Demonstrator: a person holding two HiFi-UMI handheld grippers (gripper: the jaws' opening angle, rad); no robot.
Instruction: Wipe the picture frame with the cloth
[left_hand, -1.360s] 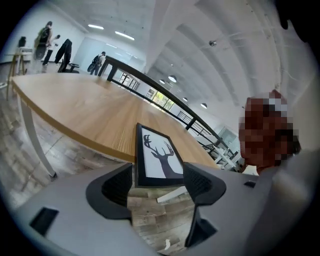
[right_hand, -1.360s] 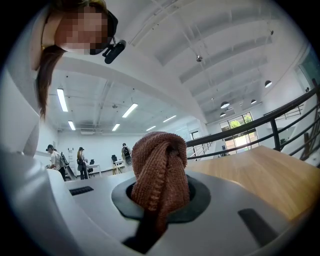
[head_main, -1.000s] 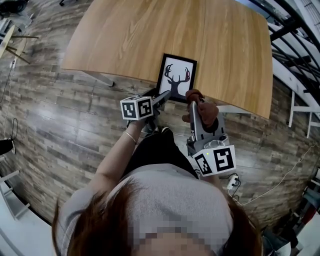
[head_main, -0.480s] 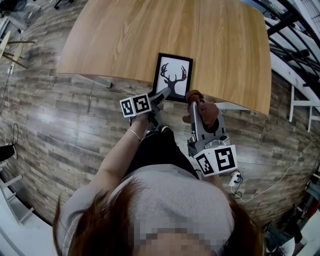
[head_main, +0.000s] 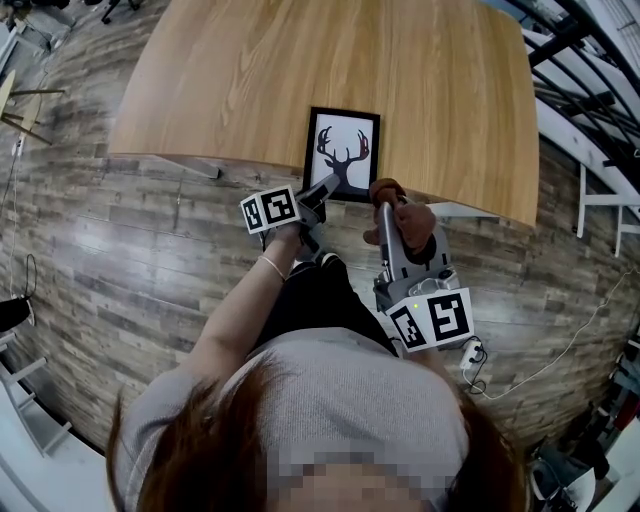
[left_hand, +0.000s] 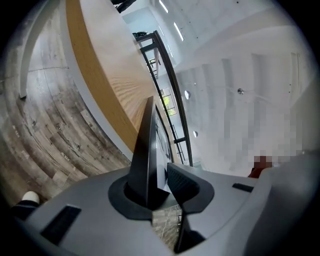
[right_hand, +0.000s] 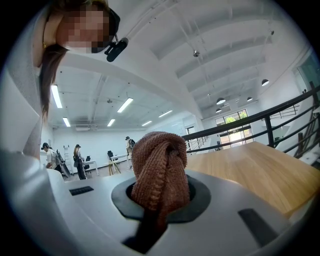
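A black picture frame (head_main: 342, 155) with a deer-antler print lies flat on the wooden table (head_main: 260, 70), close to its near edge. My left gripper (head_main: 322, 190) is at the frame's near left corner. In the left gripper view the frame's dark edge (left_hand: 146, 150) stands between the jaws, which are closing, and the pads of my left gripper (left_hand: 162, 176) press on it. My right gripper (head_main: 384, 206) hovers just right of the frame's near edge, off the table, shut on a bunched brown cloth (head_main: 402, 215). The cloth (right_hand: 160, 167) bulges out between the jaws of my right gripper (right_hand: 159, 202).
The table's near edge (head_main: 230, 160) runs beside both grippers, with wood-plank floor (head_main: 120, 260) below. A white cable and power strip (head_main: 470, 365) lie on the floor at the right. Metal railings (head_main: 590, 90) stand at the far right. People stand far off in the right gripper view.
My left gripper has rolled and moved in onto the frame's near left corner, and its jaws have come together on the frame's edge. The right gripper with the cloth has stayed put.
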